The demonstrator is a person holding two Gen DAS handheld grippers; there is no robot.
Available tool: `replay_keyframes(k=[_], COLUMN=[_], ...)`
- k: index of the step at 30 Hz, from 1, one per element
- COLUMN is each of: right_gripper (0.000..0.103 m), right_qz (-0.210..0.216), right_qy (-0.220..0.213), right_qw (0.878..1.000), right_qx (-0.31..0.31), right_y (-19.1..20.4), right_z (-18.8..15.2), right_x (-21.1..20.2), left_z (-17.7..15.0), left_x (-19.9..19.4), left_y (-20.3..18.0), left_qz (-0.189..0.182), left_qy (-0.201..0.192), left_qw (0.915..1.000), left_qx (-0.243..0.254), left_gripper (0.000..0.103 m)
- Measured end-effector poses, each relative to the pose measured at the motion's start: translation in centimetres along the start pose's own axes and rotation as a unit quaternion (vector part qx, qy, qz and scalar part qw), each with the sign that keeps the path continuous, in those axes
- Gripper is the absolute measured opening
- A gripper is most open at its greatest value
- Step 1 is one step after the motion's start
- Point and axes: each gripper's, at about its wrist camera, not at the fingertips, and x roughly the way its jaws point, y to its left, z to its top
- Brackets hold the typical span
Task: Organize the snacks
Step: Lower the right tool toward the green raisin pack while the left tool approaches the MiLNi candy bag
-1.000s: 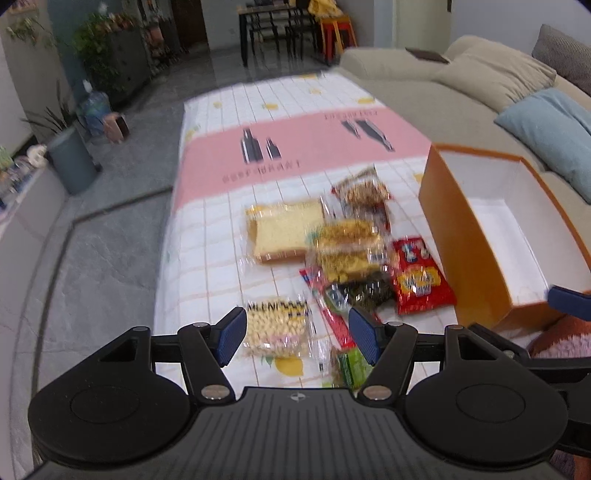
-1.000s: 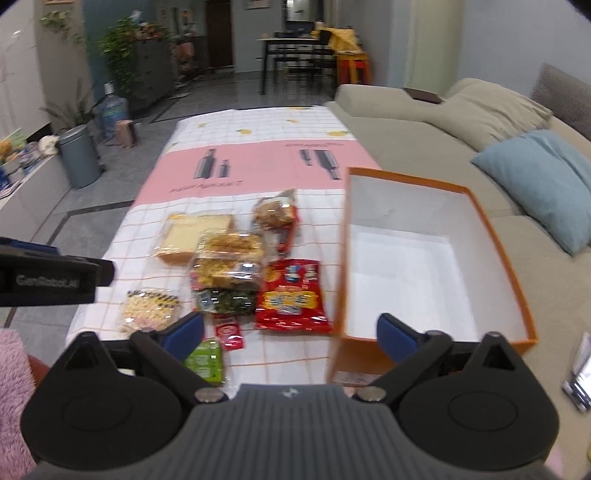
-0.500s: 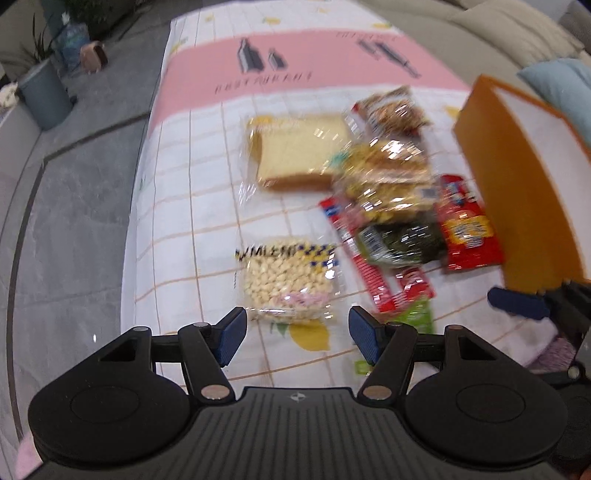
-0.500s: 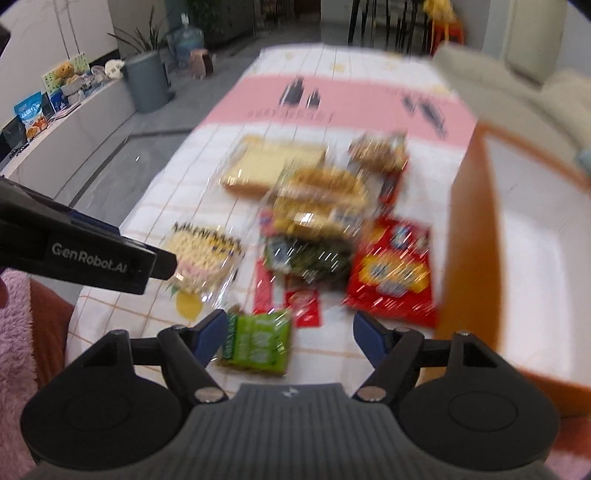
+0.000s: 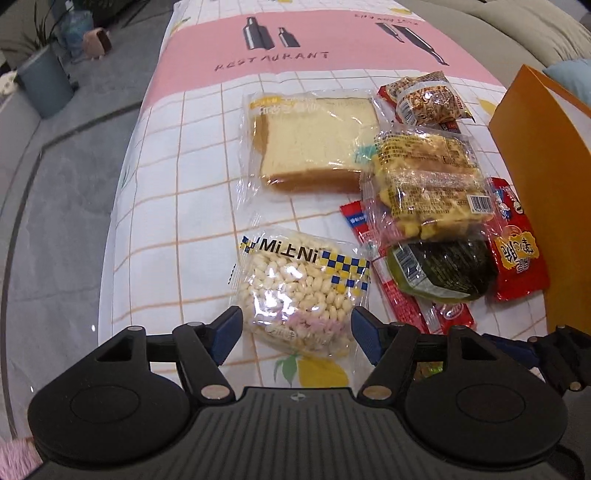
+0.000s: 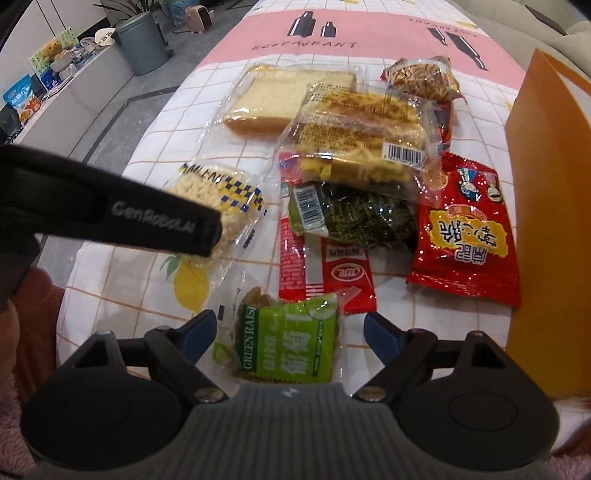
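Home living room: sofa sitting far right, potted plant and grey bin standing far left, patterned tablecloth covering a low table.

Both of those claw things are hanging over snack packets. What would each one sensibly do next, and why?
Probably lower and close: the left gripper has the puffed-rice packet between its open jaws, the right gripper the green raisin packet, neither pinched yet, and the orange box waits alongside.
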Motion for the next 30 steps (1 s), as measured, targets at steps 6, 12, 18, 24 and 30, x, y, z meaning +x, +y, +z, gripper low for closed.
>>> replay_keyframes(k=[6, 12, 18, 24, 30], right_gripper=[0.085, 0.086, 0.086, 0.087, 0.088], right_qz=[0.001, 0.003, 0.002, 0.001, -0.001], right_qy=[0.005, 0.005, 0.003, 0.002, 0.003], right_qw=[1.0, 1.0, 1.0, 1.0, 1.0], right_qx=[0.006, 0.008, 0.008, 0.002, -0.006], right_y=[-0.3, -0.6, -0.5, -0.4, 0.0], right_z=[-0.2, 0.0, -0.2, -0.3, -0.5], right_x=[0.5, 0.6, 0.5, 0.6, 0.6], left_z=[-0.1, -0.4, -0.6, -1.4, -0.7], left_x=[-0.1, 0.4, 1.6, 2.3, 3.0], left_y=[-0.9, -3.1, -3.2, -4.2, -2.2], left_qz=[0.025, 0.059, 0.041, 0.076, 0.061], left_qy=[-0.039, -0.077, -0.062, -0.07, -0.06], left_qw=[0.998, 0.9887, 0.99, 0.9834, 0.9923], left_qx=[0.043, 0.114, 0.12, 0.149, 0.089], left_gripper=[0.076, 0.08, 0.091, 0.095, 0.103])
